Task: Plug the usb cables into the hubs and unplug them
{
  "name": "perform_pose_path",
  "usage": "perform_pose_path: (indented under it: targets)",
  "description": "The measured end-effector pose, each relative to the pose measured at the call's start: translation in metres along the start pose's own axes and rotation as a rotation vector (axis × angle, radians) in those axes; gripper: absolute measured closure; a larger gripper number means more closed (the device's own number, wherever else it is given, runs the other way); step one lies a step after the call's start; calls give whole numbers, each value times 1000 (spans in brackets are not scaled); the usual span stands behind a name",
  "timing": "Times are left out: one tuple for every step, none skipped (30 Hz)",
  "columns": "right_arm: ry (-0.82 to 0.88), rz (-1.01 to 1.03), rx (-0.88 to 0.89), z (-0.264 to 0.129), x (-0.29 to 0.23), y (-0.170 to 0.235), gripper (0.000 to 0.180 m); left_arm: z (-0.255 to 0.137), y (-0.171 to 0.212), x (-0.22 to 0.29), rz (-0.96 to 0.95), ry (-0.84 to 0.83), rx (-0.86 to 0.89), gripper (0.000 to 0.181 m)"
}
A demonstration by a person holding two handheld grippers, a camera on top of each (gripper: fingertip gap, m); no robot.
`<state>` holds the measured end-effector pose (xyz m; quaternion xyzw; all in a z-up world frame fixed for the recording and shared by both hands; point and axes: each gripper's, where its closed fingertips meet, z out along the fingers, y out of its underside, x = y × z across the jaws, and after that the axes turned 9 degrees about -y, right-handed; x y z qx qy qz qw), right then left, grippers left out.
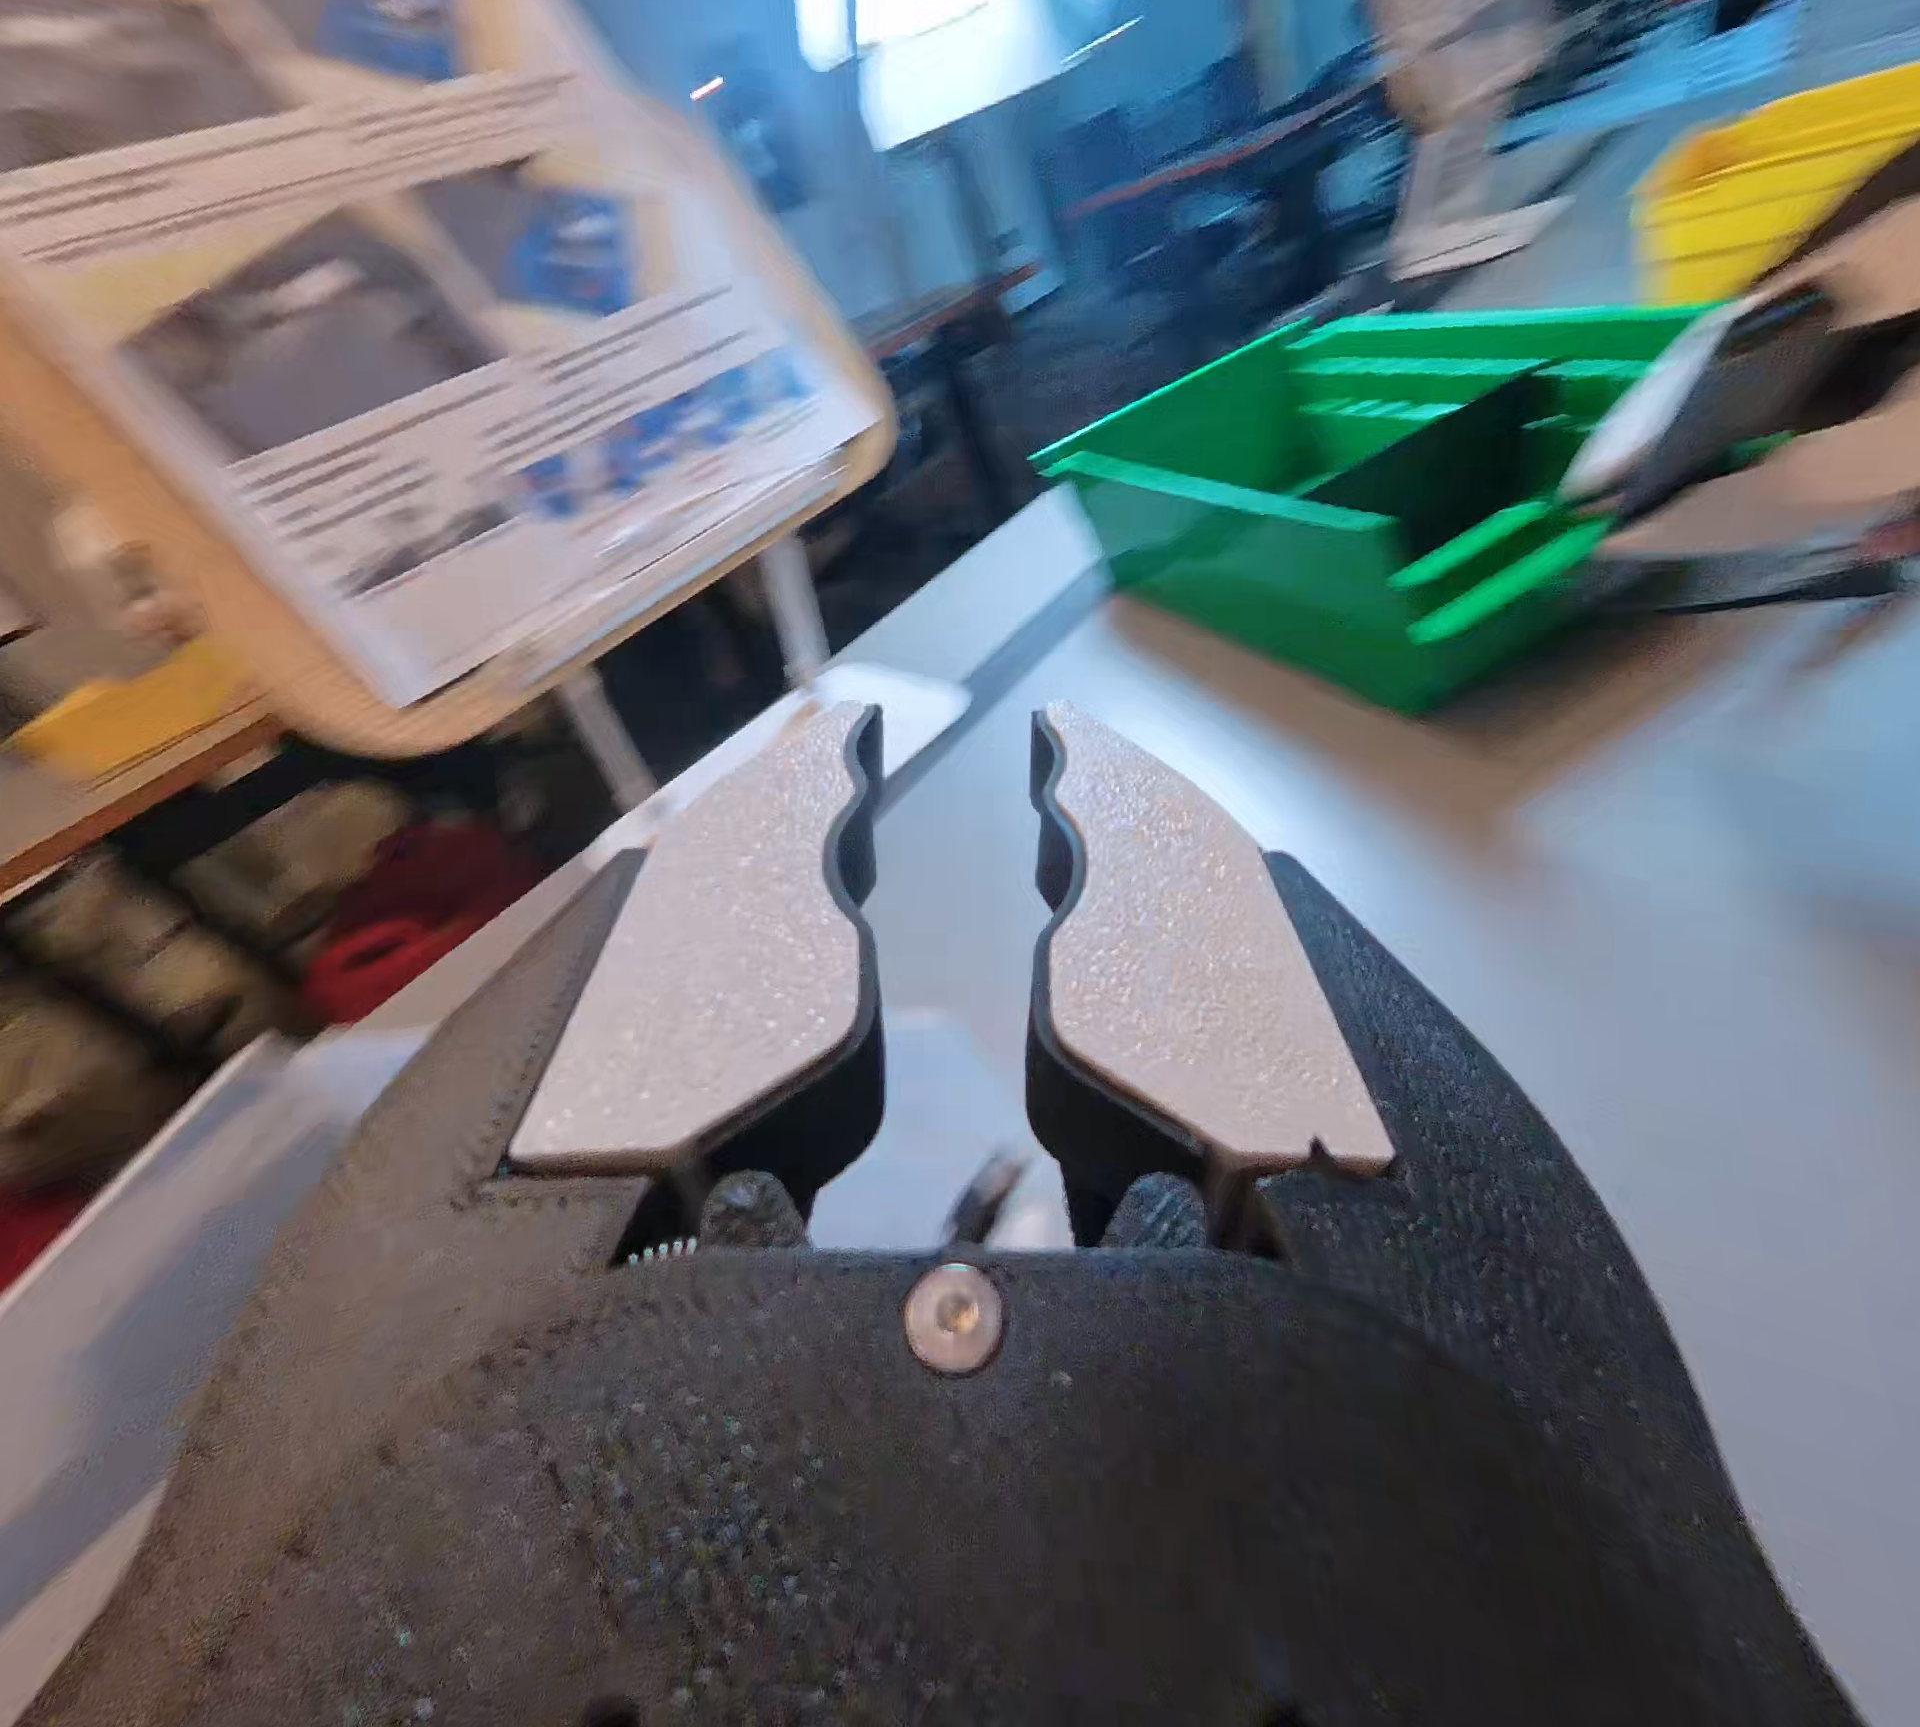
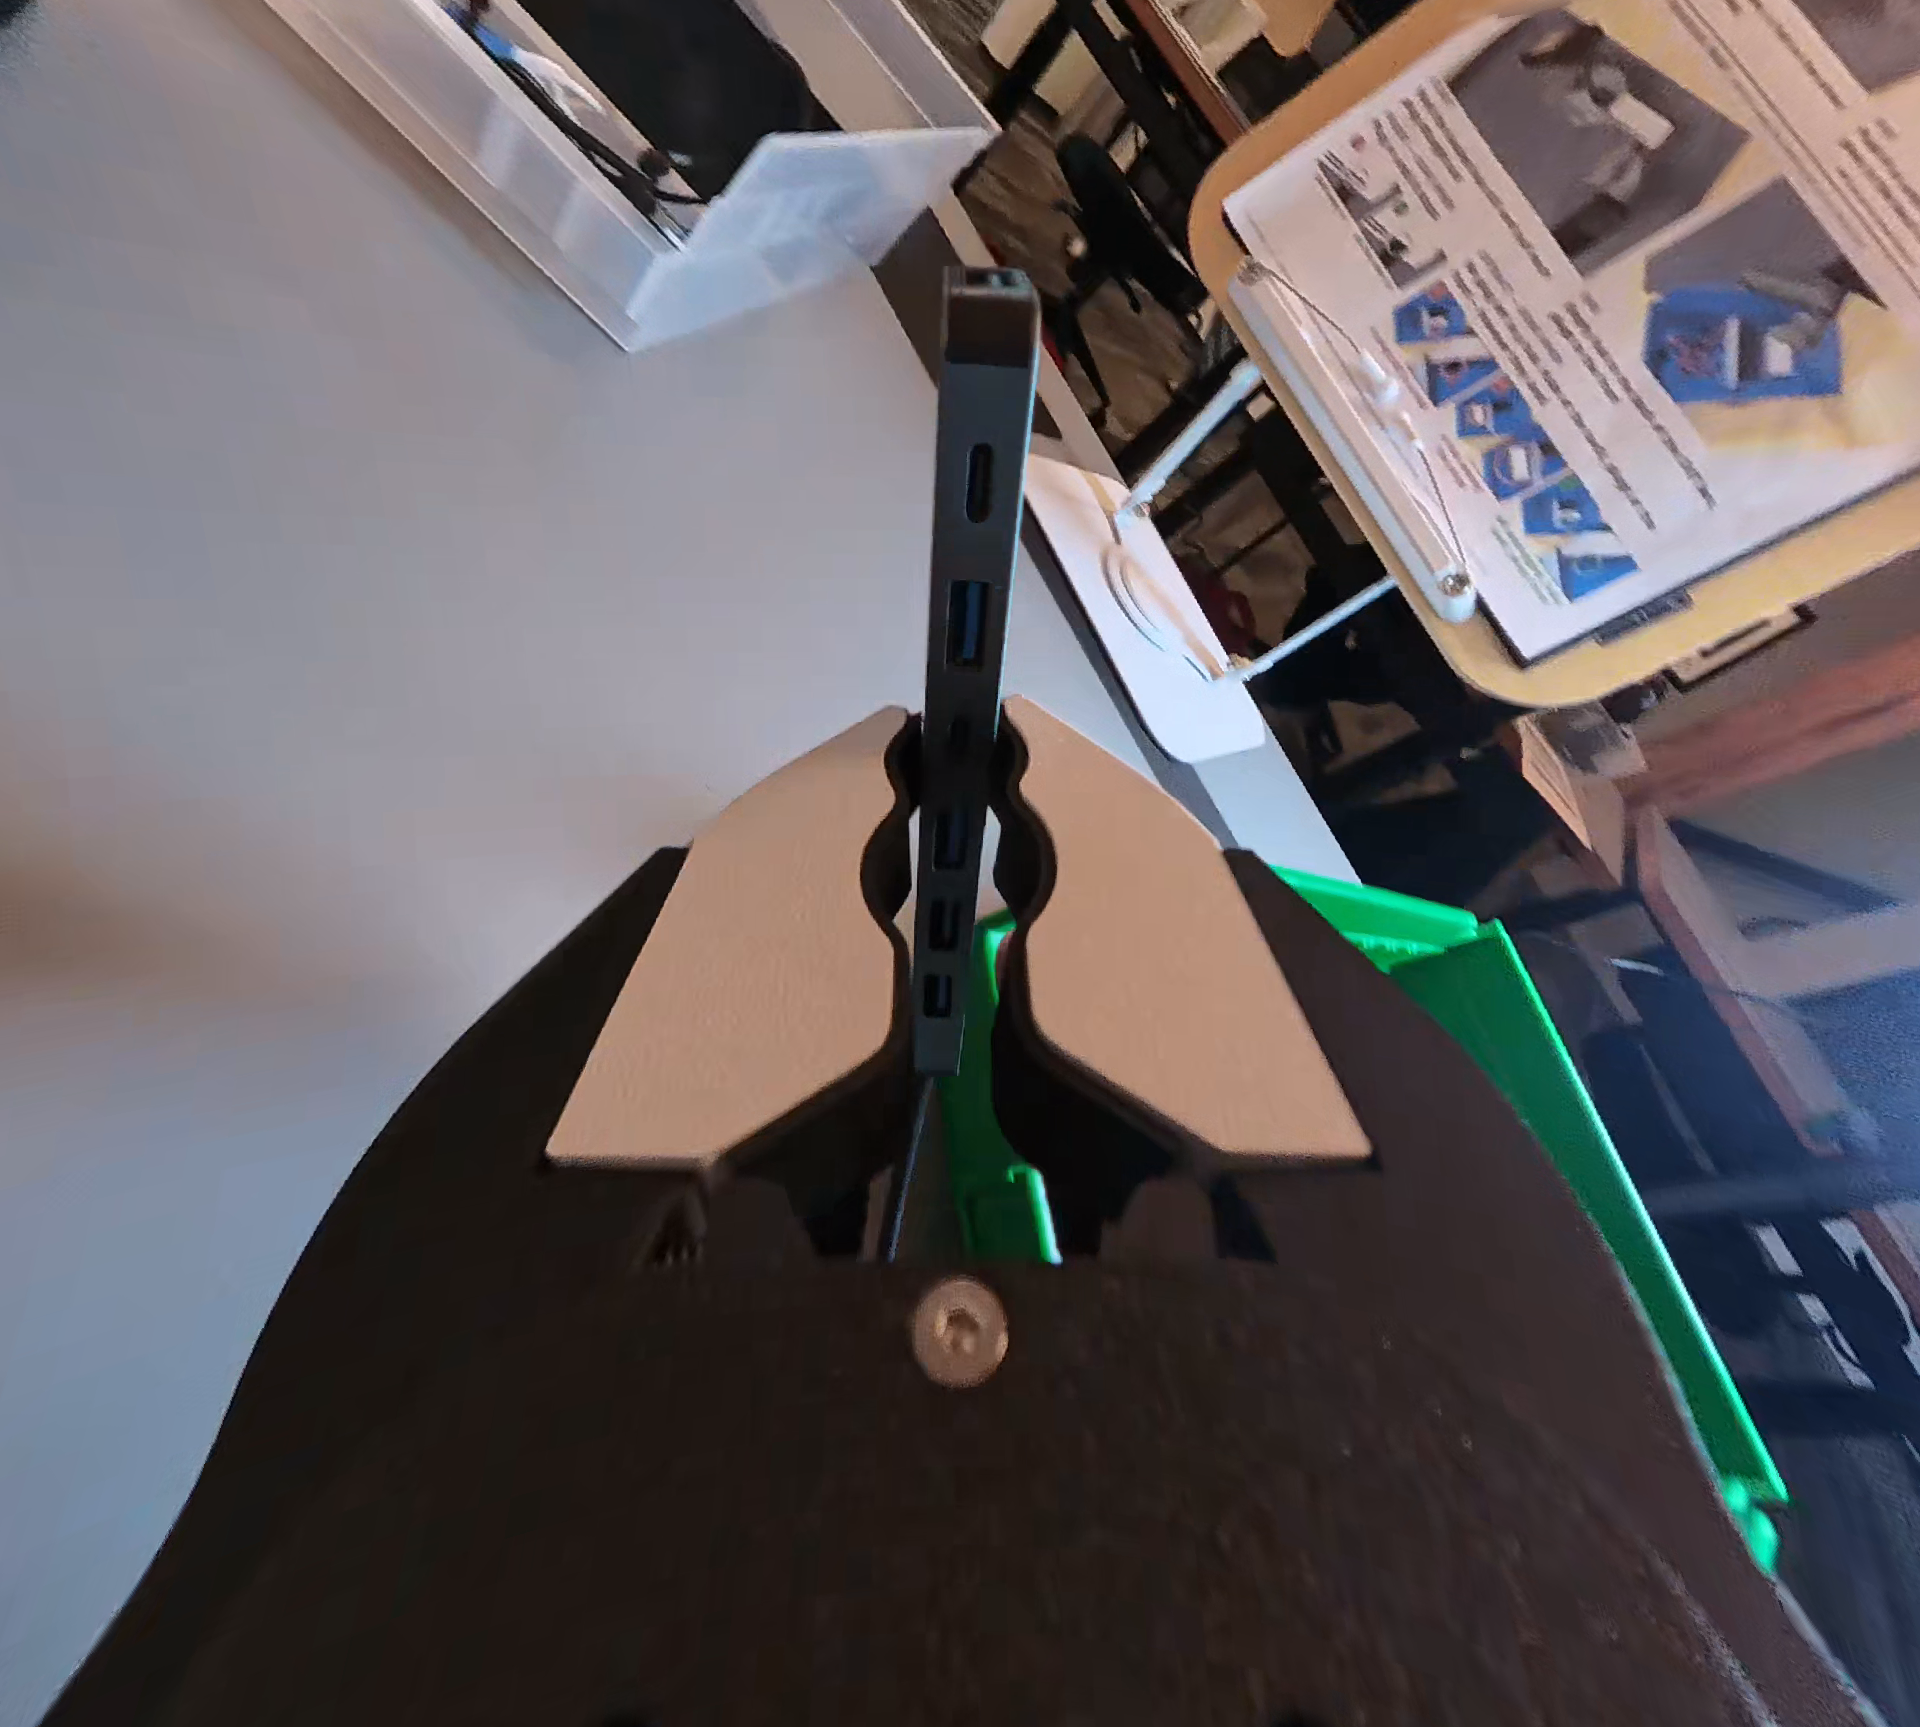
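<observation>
My right gripper (image 2: pixel 958 732) is shut on a dark grey USB hub (image 2: pixel 982 472). The hub stands on edge between the fingers, its row of ports facing the camera, and sticks out past the fingertips above the white table (image 2: pixel 416 586). A thin dark cable (image 2: pixel 904 1178) runs from the hub's near end back between the fingers. My left gripper (image 1: pixel 956 721) is open and empty, low over the white table (image 1: pixel 1558 950). The left wrist view is blurred. At its right edge the other gripper (image 1: pixel 1662 420) shows beside the green bin. No loose USB cable plug shows.
A green plastic bin (image 1: pixel 1299 555) stands on the table; it also shows under my right gripper (image 2: pixel 1538 1106). A clear plastic box (image 2: pixel 582 150) holding cables lies at the table's far side. A board with printed sheets (image 2: pixel 1558 327) on a white stand sits past the table edge. A yellow bin (image 1: pixel 1766 181) is behind. Left tips to right tips: about 20 centimetres.
</observation>
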<state>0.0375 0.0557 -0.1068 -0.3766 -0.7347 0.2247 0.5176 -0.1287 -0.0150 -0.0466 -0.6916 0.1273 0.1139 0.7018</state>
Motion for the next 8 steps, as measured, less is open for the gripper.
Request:
perform_pose_path:
  targets:
    - [15, 15, -8, -2, 3, 4, 168, -4, 11, -26, 3, -92, -49, 155]
    - [29, 35, -10, -4, 7, 7, 169, -9, 25, -51, -8, -184, -121, 156]
    - [36, 53, -8, -5, 9, 9, 168, -16, 42, -72, -23, -263, -209, 158]
    - [41, 68, -4, -6, 11, 11, 168, -23, 58, -87, -31, -315, -288, 159]
    - [44, 80, -1, -7, 13, 12, 168, -29, 72, -95, -32, -331, -359, 158]
    - [44, 87, 2, -7, 13, 12, 168, -33, 85, -95, -38, -309, -427, 156]
    - [42, 87, 5, -6, 13, 12, 168, -34, 95, -89, -50, -262, -484, 154]
    - [43, 84, 3, -6, 13, 12, 168, -35, 102, -82, -47, -222, -528, 156]
